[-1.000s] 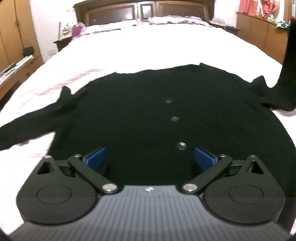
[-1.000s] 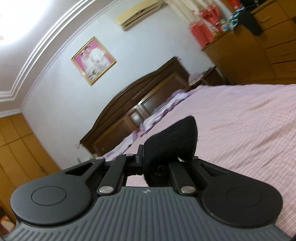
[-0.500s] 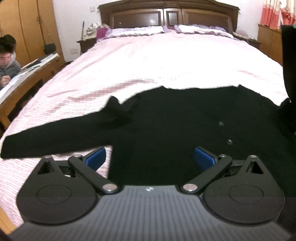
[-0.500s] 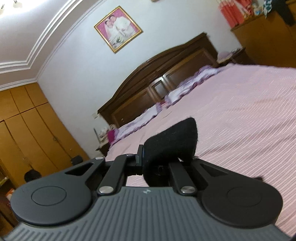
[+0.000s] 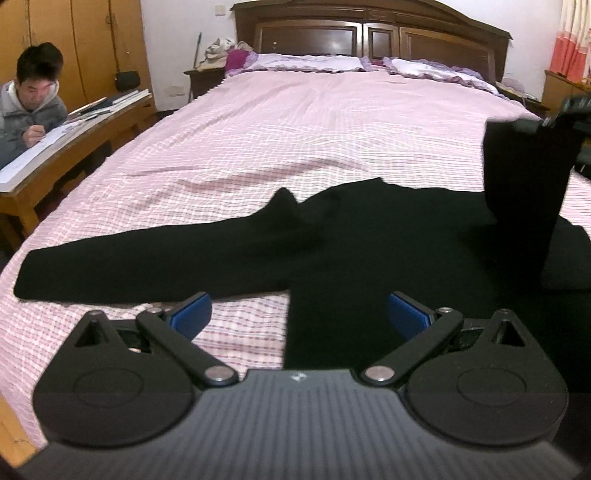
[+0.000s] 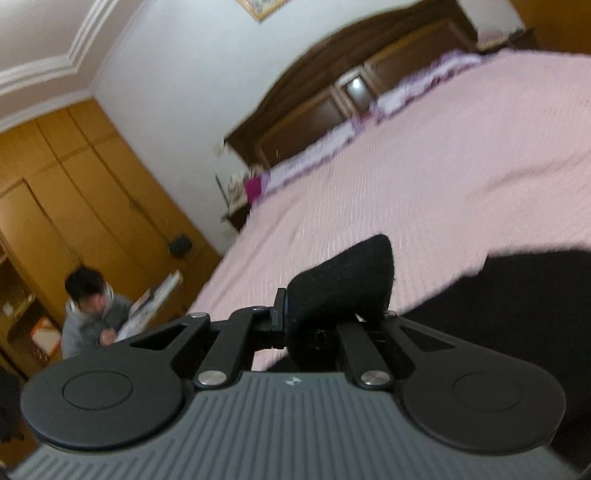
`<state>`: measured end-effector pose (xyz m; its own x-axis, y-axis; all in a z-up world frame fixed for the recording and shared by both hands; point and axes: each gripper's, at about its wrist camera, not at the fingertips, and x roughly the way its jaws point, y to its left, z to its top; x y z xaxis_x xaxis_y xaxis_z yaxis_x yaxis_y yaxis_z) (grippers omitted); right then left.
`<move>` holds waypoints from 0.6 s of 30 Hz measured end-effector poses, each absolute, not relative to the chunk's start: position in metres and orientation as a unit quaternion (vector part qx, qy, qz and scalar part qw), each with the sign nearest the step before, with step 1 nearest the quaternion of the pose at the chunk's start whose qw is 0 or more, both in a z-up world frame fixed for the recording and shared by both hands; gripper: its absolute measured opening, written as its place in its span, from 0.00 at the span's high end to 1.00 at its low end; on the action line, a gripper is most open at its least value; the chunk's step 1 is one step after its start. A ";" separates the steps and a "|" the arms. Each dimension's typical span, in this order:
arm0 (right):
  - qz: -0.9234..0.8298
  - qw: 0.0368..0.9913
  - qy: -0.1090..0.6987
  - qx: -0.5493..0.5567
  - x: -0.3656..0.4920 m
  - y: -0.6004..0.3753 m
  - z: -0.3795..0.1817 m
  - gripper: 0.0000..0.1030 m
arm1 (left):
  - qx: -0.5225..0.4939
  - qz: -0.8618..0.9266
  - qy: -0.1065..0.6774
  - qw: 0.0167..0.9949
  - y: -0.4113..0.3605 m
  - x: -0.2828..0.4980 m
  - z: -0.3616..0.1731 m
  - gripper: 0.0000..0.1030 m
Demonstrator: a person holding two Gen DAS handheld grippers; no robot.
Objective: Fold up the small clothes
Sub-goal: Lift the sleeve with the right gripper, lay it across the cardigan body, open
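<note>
Two grippers are working a black sweater [image 5: 369, 258] spread on the bed [image 5: 332, 129]: right gripper [image 6: 334, 314] fingers pinching a lifted sleeve, best carried low across the body, left gripper [image 5: 299, 314] fingers hovering spread wide.

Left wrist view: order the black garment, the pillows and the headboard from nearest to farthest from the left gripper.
1. Black garment, spread on the bedspread right before the open left gripper.
2. Pillows, at the bed's far end.
3. Headboard, behind the pillows.
</note>
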<state>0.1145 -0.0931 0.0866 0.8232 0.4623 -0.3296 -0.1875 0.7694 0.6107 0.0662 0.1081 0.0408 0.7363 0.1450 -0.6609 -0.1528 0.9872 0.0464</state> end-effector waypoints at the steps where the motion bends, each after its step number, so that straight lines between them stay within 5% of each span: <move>1: 0.183 0.906 0.248 0.289 0.116 -0.088 0.073 0.96 | -0.004 0.084 0.354 0.932 0.110 0.067 0.039 0.00; 16: 0.211 0.858 0.373 0.285 0.173 -0.019 -0.046 0.94 | -0.014 0.100 0.363 0.926 0.130 0.076 0.020 0.00; 18: 0.208 0.855 0.385 0.280 0.174 -0.015 -0.054 0.88 | -0.014 0.102 0.363 0.926 0.130 0.076 0.019 0.00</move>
<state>0.1743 -0.0154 -0.0536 0.6175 0.5704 -0.5416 -0.1401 0.7573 0.6379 0.0761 0.1296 0.0191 0.7160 0.1785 -0.6749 -0.1992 0.9788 0.0476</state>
